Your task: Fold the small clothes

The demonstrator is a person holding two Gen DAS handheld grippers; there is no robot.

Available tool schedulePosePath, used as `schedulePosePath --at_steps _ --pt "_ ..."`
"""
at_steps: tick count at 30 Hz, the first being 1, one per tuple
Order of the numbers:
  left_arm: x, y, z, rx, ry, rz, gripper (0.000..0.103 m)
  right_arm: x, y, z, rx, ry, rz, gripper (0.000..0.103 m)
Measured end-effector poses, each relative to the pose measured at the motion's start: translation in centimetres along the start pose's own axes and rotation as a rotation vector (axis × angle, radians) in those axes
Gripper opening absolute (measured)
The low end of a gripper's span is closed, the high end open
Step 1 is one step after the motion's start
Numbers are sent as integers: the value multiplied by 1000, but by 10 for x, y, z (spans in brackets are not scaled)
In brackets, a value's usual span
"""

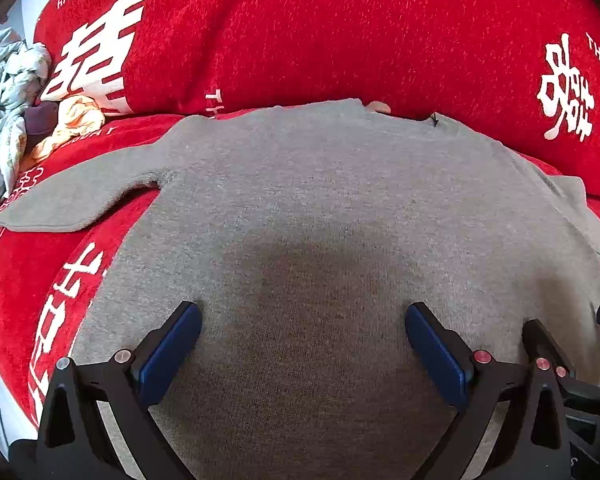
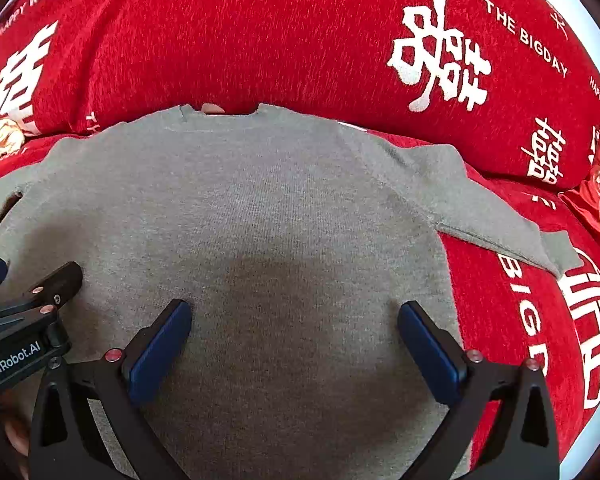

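The red cover (image 2: 300, 40) carries white print: "HAPPY WEDDING" at eleven o'clock in the right wrist view, "THE BIGDAY" at two o'clock, and "BIG" at four o'clock (large double-happiness characters sit among them). The left gripper (image 2: 32, 280), at nine o'clock there, reads "GenRobot.AI".

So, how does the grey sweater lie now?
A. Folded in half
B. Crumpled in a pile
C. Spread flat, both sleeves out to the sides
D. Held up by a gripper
C: the sweater lies flat on the red cover with a sleeve out at each side, and both the left gripper and the right gripper are open.
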State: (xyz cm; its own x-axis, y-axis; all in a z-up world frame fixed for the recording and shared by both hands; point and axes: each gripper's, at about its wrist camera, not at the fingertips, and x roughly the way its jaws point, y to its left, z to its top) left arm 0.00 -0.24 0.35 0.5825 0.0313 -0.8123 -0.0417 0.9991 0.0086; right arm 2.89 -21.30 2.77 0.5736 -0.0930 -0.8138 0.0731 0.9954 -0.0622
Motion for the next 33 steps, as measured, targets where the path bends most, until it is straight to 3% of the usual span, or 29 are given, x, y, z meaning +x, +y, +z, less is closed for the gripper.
schedulePosePath --at_steps 5,8,11,21,33 --pt "-4 0 4 9 2 51 102 -10 11 2 -67 -28 -75 103" --pt "-8 -2 8 33 23 117 102 -12 10 9 -80 6 -60 103" --pt "-11 -1 15 34 63 138 102 -13 8 16 -90 33 -55 103" --pt "-29 -20 32 57 84 103 102 -23 -13 38 -68 54 -14 103" --pt "-39 -60 48 88 70 83 102 -29 -49 51 -23 17 -40 103"
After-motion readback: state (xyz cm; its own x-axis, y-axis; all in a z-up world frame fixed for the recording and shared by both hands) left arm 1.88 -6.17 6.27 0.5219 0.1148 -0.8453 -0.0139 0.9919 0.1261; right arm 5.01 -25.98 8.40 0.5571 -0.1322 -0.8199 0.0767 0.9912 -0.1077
